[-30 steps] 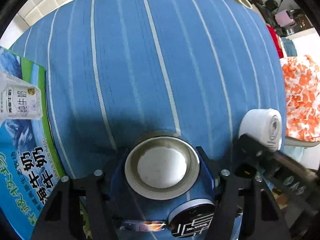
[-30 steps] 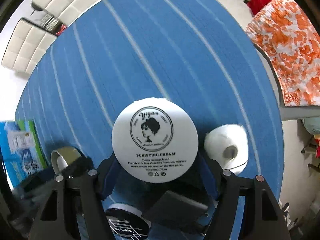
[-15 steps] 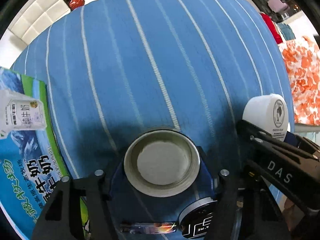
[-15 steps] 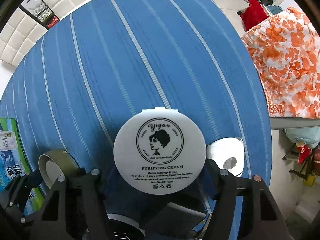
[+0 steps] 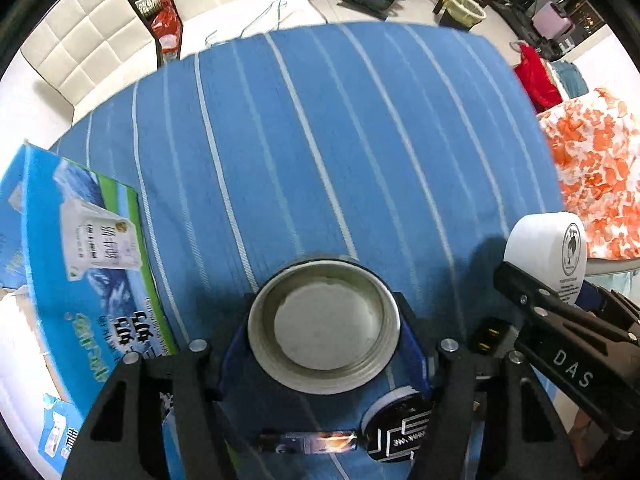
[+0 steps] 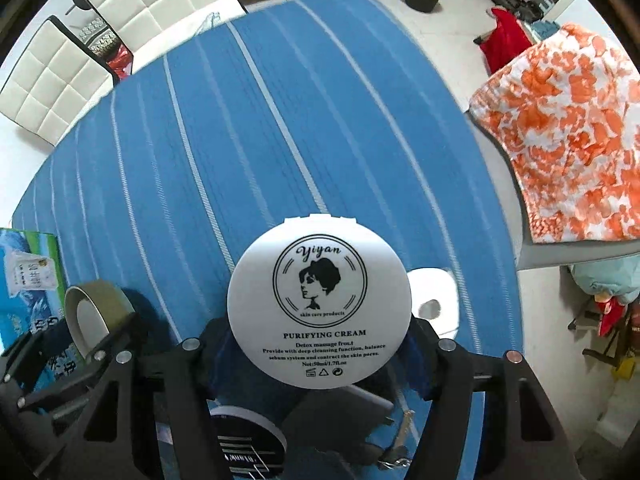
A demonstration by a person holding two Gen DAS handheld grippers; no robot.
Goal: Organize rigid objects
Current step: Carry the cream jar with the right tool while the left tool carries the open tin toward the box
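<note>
A roll of tape (image 5: 323, 331) is pinched between the blue pads of the left claw (image 5: 324, 336), its open core facing the camera, and is held above the near part of the table (image 5: 320, 140). A white cream jar (image 6: 319, 304), its printed lid facing the lens, is gripped in the same way by the right claw (image 6: 320, 320), also above the table's near part. In the left wrist view the jar (image 5: 546, 248) is seen off to the right, close to the table's right edge. In the right wrist view the tape (image 6: 96, 316) is seen to the left, well apart from the jar. A white paper roll (image 6: 434, 300) lies just right of the jar, near the right edge. A black-topped round tin (image 5: 396, 428) and a small dark block (image 6: 340, 408) lie on the cloth below the claws. A blue milk carton box (image 5: 80, 280) is set at the left edge. Beyond the claws a wide stretch of striped blue cloth is seen running to the far edge, where white chairs (image 6: 132, 4) are placed. An orange-patterned cloth (image 6: 568, 132) is seen past the right edge.
</note>
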